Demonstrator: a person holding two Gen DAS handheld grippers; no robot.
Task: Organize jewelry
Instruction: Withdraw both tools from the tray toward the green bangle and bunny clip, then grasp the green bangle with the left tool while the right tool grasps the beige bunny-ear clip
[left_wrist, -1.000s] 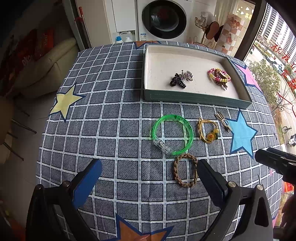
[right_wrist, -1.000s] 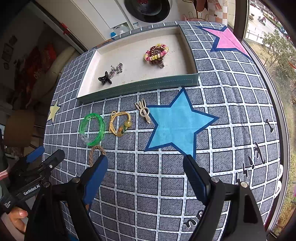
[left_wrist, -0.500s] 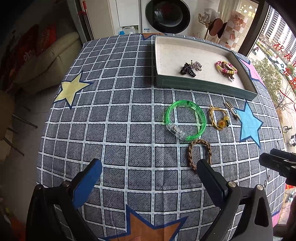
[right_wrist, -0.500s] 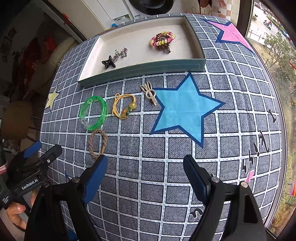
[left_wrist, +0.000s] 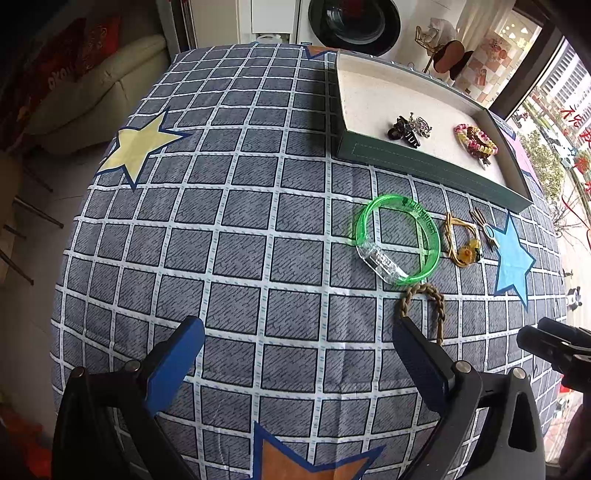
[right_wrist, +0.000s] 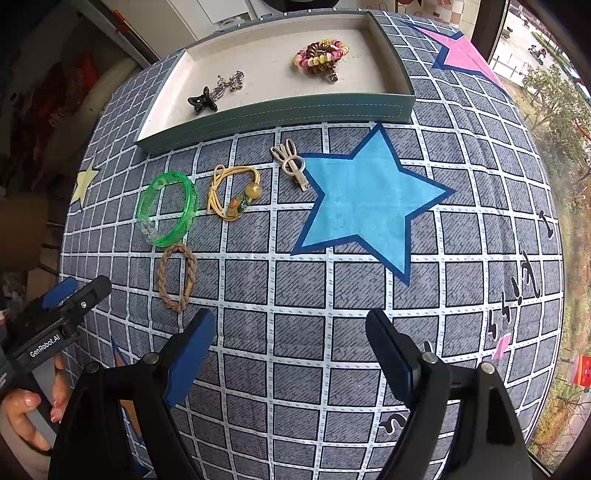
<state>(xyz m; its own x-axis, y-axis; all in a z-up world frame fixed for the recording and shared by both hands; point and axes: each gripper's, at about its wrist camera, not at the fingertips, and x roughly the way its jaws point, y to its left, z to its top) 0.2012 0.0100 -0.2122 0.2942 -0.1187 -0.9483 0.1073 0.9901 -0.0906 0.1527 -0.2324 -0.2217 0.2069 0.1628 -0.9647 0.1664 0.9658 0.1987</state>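
Note:
A green bangle (left_wrist: 398, 239) (right_wrist: 167, 208), a brown braided bracelet (left_wrist: 424, 308) (right_wrist: 176, 277), a yellow cord bracelet (left_wrist: 461, 240) (right_wrist: 232, 197) and a beige hair clip (left_wrist: 482, 229) (right_wrist: 291, 164) lie on the checked tablecloth. The green tray (left_wrist: 424, 168) (right_wrist: 280, 110) behind them holds a black clip (left_wrist: 402, 131) (right_wrist: 202, 102), a silver piece (right_wrist: 231, 83) and a coiled hair tie (left_wrist: 475, 142) (right_wrist: 322, 55). My left gripper (left_wrist: 297, 350) is open and empty, near the braided bracelet. My right gripper (right_wrist: 290, 343) is open and empty, nearer than the blue star.
The cloth bears a blue star (right_wrist: 362, 199), a yellow star (left_wrist: 138, 146) and a pink star (right_wrist: 461, 51). A washing machine (left_wrist: 354, 22) and sofa (left_wrist: 92, 85) stand beyond the table. A window (right_wrist: 554, 55) is on the right.
Both grippers have pulled back and risen from the jewelry; the left view has swung left, so the items sit further right. Both stay open and empty.

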